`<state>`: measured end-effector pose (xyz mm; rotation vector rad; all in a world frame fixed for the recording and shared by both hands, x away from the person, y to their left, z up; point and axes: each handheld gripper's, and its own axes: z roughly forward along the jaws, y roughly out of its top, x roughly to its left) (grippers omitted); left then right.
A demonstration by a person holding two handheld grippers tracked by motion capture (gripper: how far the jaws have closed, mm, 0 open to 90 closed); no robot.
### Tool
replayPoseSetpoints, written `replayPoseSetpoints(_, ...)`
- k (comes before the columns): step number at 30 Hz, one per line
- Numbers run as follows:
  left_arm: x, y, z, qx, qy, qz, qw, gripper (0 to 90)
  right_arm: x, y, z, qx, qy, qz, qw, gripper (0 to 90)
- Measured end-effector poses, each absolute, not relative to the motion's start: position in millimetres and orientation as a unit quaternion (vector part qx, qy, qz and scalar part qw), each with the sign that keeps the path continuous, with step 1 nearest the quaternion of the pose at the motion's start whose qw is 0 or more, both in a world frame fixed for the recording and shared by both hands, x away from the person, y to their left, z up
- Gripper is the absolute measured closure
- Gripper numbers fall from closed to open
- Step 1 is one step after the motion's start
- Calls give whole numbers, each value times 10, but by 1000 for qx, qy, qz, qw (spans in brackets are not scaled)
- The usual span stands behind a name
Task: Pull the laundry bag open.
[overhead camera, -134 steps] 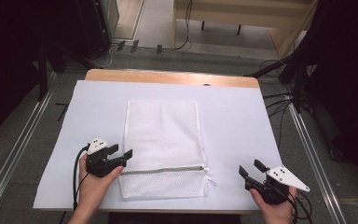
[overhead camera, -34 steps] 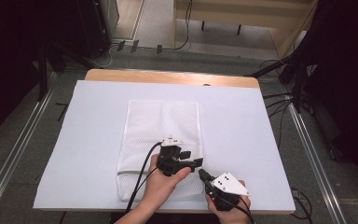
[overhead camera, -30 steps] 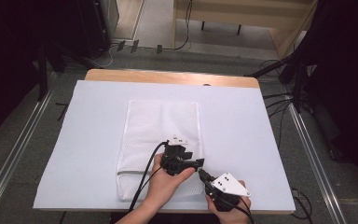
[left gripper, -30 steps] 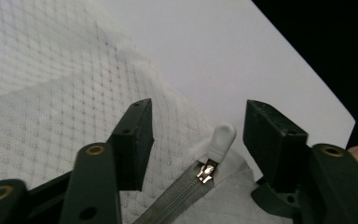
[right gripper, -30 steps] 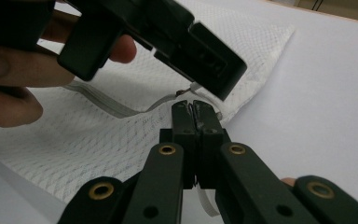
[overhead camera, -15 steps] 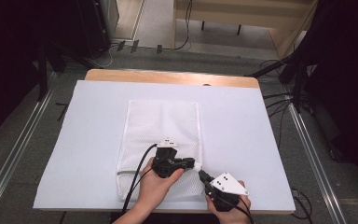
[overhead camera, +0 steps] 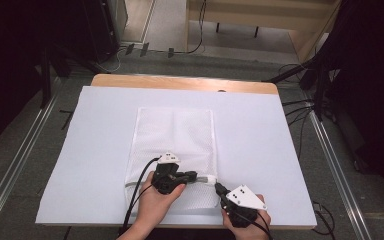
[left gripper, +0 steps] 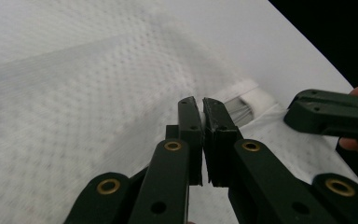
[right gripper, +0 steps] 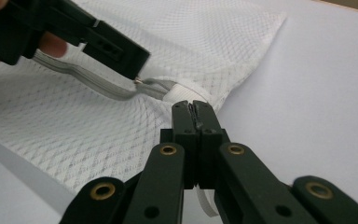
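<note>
A white mesh bag (overhead camera: 175, 135) lies flat on the white sheet, its zipper (right gripper: 98, 81) running across the near end. My left gripper (overhead camera: 194, 176) rests over that zipper, pointing right, with its jaws shut. In the right gripper view its tips (right gripper: 137, 77) pinch a small metal zipper pull. From the left gripper view the jaws (left gripper: 201, 105) stand pressed together over the mesh, and the pull itself is hidden. My right gripper (overhead camera: 218, 188) is at the bag's near right corner, beside the white zipper end tab (right gripper: 186, 93). Its jaws (right gripper: 196, 108) are shut on the bag's edge, with a white strip hanging below them.
The white sheet (overhead camera: 280, 150) covers a wooden table, whose far edge (overhead camera: 180, 82) shows beyond it. The left gripper's black cable (overhead camera: 137, 195) trails over the bag's near left part. Metal rails and loose cables run along the floor on both sides.
My left gripper has slid left along the zipper and slightly nearer to me. The right gripper has stayed at the bag's near right corner.
</note>
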<state>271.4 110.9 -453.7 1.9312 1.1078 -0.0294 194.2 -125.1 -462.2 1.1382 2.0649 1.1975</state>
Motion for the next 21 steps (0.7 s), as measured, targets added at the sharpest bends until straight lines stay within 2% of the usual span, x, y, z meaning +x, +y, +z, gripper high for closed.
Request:
replayPoseSetpoints(13, 2685, 1762, -4523, 754, 490, 26, 438, 877, 1955, -1284, -4616, 421, 756, 430, 256, 900)
replayPoseSetpoints(21, 2647, 2160, -4547, 737, 515, 31, 437, 877, 1970, -1334, -4604, 431, 751, 430, 254, 900)
